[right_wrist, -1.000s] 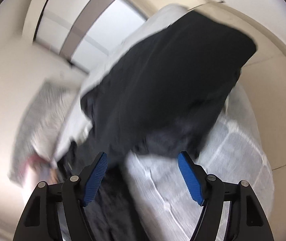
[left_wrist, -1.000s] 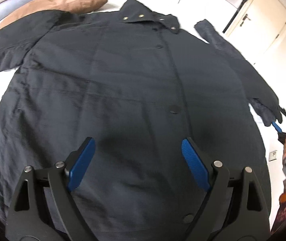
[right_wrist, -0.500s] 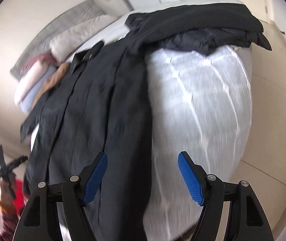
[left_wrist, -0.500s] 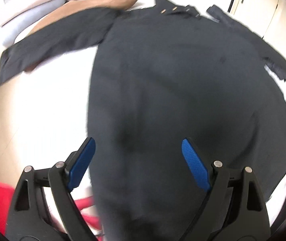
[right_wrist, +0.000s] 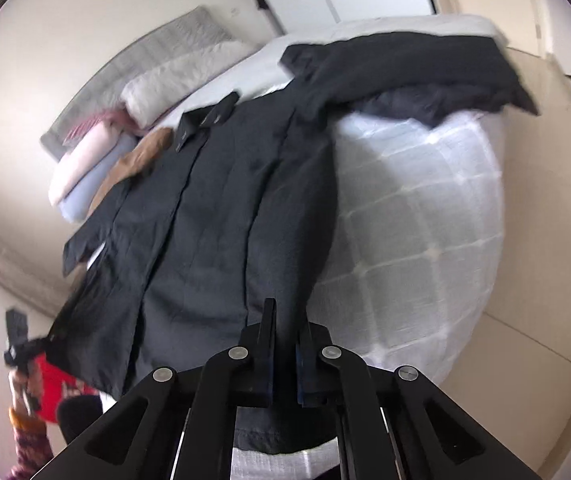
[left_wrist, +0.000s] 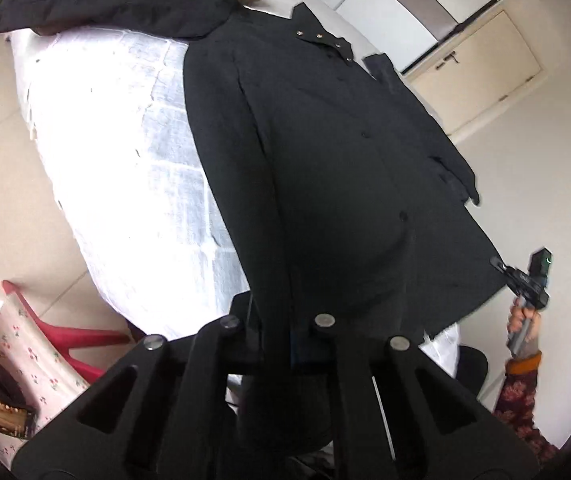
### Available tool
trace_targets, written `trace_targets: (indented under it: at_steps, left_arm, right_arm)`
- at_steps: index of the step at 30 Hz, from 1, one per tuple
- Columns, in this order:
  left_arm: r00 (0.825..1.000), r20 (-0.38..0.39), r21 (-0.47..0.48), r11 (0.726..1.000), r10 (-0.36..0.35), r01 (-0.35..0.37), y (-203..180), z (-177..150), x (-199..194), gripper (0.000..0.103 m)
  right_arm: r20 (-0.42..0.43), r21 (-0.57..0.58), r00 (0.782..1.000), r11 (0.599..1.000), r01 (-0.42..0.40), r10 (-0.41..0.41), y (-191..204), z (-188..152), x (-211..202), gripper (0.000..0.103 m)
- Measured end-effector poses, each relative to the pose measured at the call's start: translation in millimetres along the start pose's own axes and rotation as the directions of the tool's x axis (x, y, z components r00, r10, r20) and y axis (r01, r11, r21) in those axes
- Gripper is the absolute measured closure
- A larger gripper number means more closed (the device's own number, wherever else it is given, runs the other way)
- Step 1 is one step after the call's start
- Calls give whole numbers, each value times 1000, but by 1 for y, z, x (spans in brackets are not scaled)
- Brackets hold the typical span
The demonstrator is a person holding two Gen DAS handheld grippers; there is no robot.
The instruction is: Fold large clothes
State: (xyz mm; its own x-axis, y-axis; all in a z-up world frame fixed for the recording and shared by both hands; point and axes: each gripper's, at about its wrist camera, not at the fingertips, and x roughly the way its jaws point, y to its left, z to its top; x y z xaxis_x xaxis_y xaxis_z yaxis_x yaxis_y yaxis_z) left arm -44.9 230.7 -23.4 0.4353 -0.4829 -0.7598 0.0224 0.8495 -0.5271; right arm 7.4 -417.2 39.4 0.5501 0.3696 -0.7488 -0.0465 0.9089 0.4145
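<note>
A large black button-front coat (left_wrist: 325,168) lies spread face up on the white quilted bed (left_wrist: 125,168), collar far, hem near. My left gripper (left_wrist: 275,332) is shut on the coat's hem at its left corner. My right gripper (right_wrist: 283,344) is shut on the hem at the right corner of the coat (right_wrist: 221,216). Each gripper shows in the other view, the right one (left_wrist: 525,280) and the left one (right_wrist: 25,348), at opposite hem corners. One sleeve (left_wrist: 105,4) lies out to the left, the other (right_wrist: 405,68) to the right over the bed edge.
Pillows and folded bedding (right_wrist: 97,148) are stacked at the head of the bed with a brown cloth (right_wrist: 137,160). A red chair (left_wrist: 45,328) with a flowered cloth stands on the floor to the left. Cupboard doors (left_wrist: 473,68) stand behind the bed.
Both grippers have dropped to the coat's hem and shut on it; they were open a second ago. The right gripper had released the right sleeve end before that.
</note>
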Motion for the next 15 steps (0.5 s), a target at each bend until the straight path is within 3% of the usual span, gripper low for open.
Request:
trace_targets:
  at_steps: [2,3,5,6,9,11,12,13,14,15]
  left_arm:
    - [993,-87,45,996,77,-73,-3,-11,20,94]
    - [969,-154,104,978,195,-180,-3,-21,41,94]
    - [938,-184,182,948,294,-262,-5,-30,62,90]
    - [935,-173,200,941,310,-275,-7,-31,63,89]
    - [933,-100,204,925,345,-320,-18,-23,44,77]
    - [921,-49,224,903,386,-366,-28,-14,34,56]
    - [917,-11,234,893,398,-385,-33,-9,25,50]
    - [918,34,236,889,396,-392,-41,-2,18,36]
    - [919,68,233,890,387,-392,-49,4,16,26]
    - [923,104,225,895,370,-385,-59,12,15,23]
  right_arm:
    - [-38,0,997,998,69,-68,-8,-2,4,97]
    - [-87,-11,990,994,111,-112,-12,-6,17,97]
    - [-188,-53,961,979,195,-202,-17,-20,48,95]
    - [-223,-87,943,968,235,-249,-18,-30,62,91]
    - [-172,-92,954,968,234,-247,-20,-35,54,82]
    - [-144,-89,959,968,233,-244,-22,-28,39,73]
    - [-130,-94,958,965,244,-255,-22,-23,34,61]
    - [-111,-96,957,962,256,-266,-20,-18,25,50]
    - [-85,-90,958,960,266,-274,-19,-11,19,46]
    - [-67,-81,960,961,266,-271,-19,-8,15,41]
